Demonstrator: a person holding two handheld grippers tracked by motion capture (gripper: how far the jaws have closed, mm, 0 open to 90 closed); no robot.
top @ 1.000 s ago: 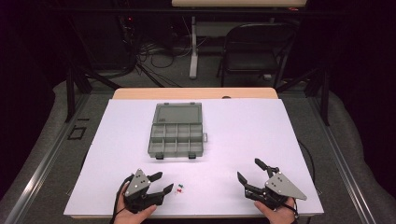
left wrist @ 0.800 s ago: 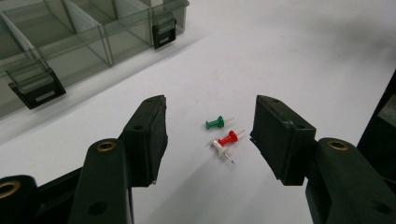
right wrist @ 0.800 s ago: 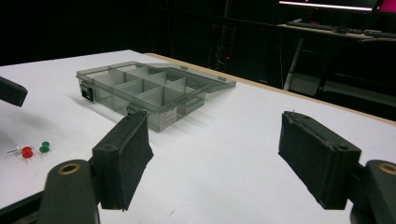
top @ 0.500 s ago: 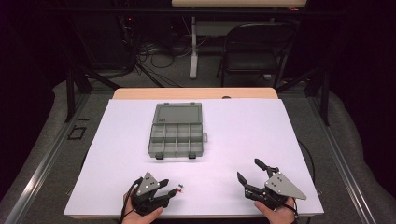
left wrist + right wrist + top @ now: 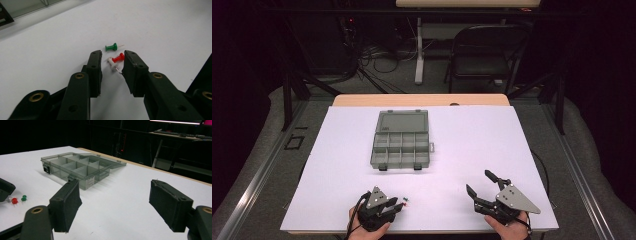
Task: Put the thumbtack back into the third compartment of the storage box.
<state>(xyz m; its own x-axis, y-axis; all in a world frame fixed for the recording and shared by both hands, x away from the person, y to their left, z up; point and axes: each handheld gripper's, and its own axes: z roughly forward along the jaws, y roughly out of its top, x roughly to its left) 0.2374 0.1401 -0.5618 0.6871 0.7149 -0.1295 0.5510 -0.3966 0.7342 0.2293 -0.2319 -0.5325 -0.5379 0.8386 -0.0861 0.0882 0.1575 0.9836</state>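
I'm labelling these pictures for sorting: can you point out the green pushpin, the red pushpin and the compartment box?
green pushpin (image 5: 111, 47): left gripper view, on its plastic head.
red pushpin (image 5: 118, 58): left gripper view, on its head, between the open jaws.
compartment box (image 5: 401, 149): high view, on a divider of the open tray.

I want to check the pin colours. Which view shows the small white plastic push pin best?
The left gripper view: the small white plastic push pin lies sharp between the left hand-held gripper jaws. In the high view the pins are tiny specks; the right gripper view shows red and green heads.
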